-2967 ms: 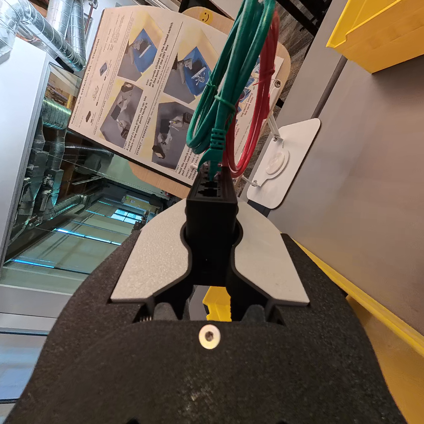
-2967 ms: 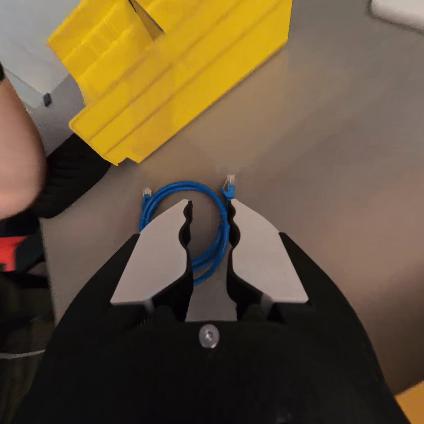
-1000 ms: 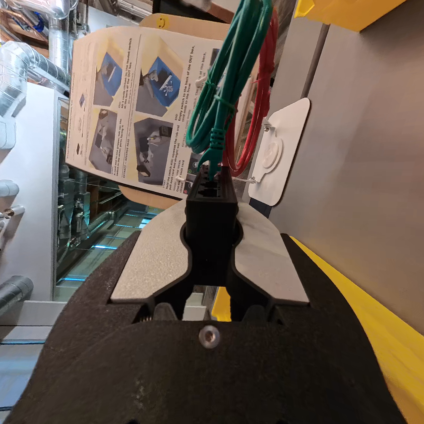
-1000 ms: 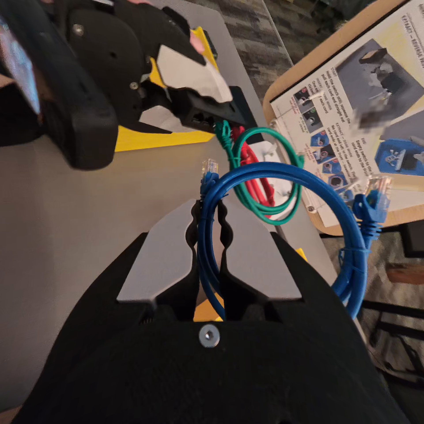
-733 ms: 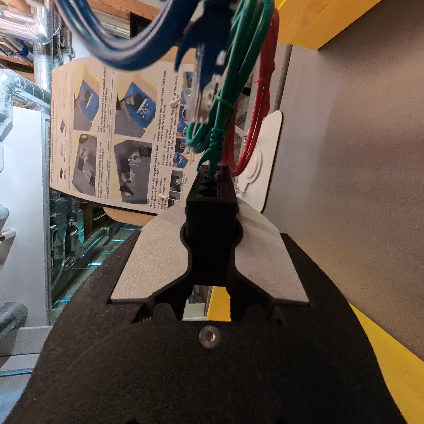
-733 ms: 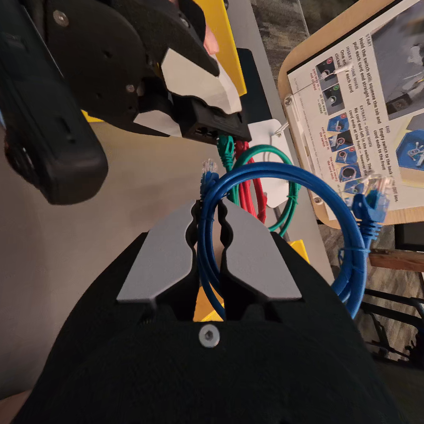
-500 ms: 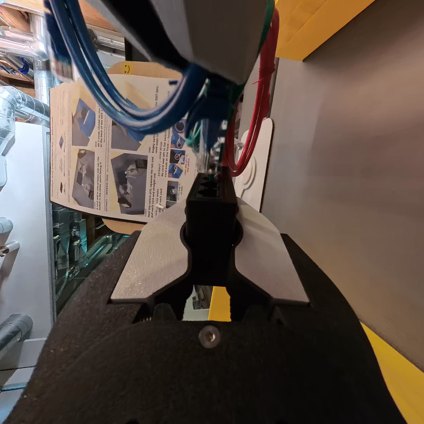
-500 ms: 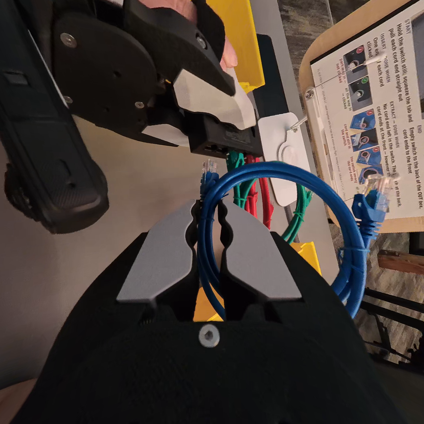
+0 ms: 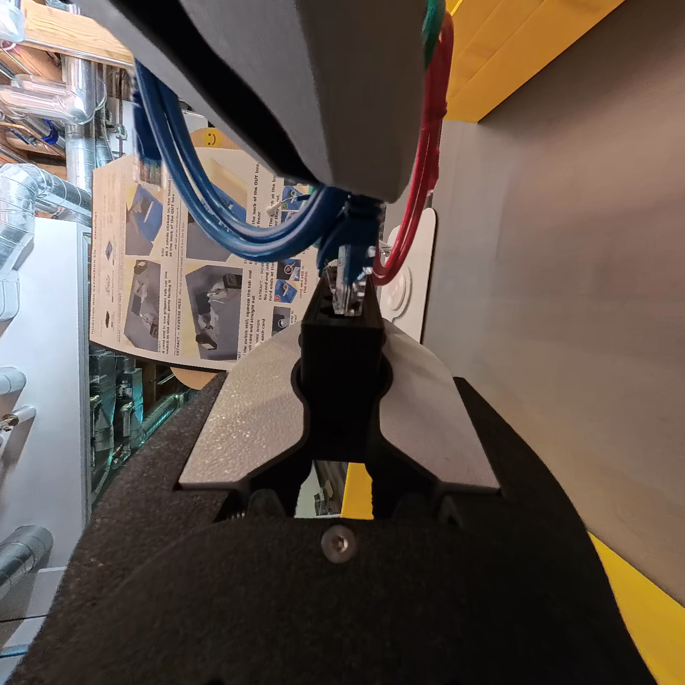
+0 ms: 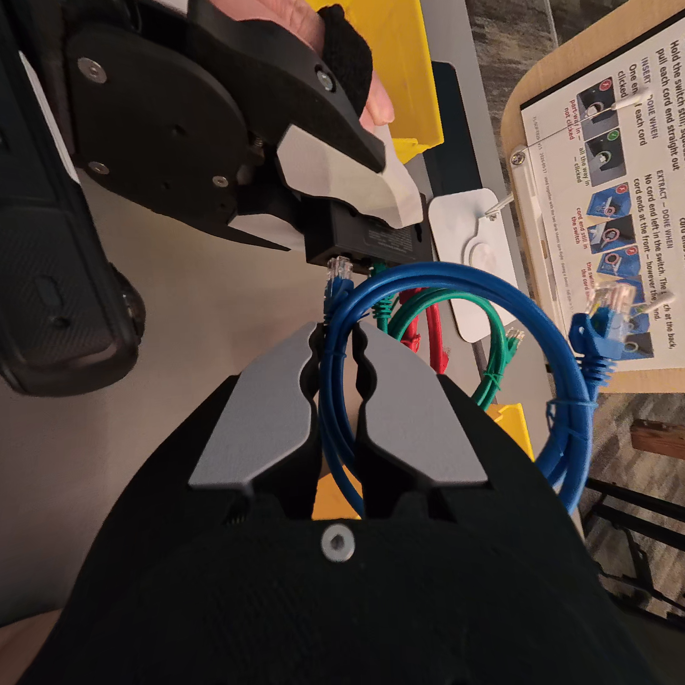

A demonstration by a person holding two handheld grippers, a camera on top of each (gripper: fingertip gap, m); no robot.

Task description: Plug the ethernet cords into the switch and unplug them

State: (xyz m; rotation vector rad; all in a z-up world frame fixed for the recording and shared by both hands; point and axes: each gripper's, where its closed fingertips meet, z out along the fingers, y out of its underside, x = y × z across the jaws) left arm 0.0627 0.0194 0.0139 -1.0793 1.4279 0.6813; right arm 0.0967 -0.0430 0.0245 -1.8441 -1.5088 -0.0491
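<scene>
Switch point(image 9: 341, 356), gripped by the left gripper point(image 9: 343, 365), now has the blue cord point(image 10: 463, 276)'s plug at its ports, brought from 12 o'clock by the clenched right gripper point(image 10: 335, 339); green cord point(image 10: 493, 356) and red cord point(image 10: 432, 330) sit plugged in.

Crowded at the switch point(image 10: 374, 242) face: green cord point(image 10: 448, 300) and red cord point(image 10: 432, 326) hanging below, blue coil point(image 10: 482, 281) across them. Open table point(image 10: 207, 333) left of the switch.

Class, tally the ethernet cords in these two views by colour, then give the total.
Blue cord: 1
Green cord: 1
Red cord: 1
Total: 3
</scene>
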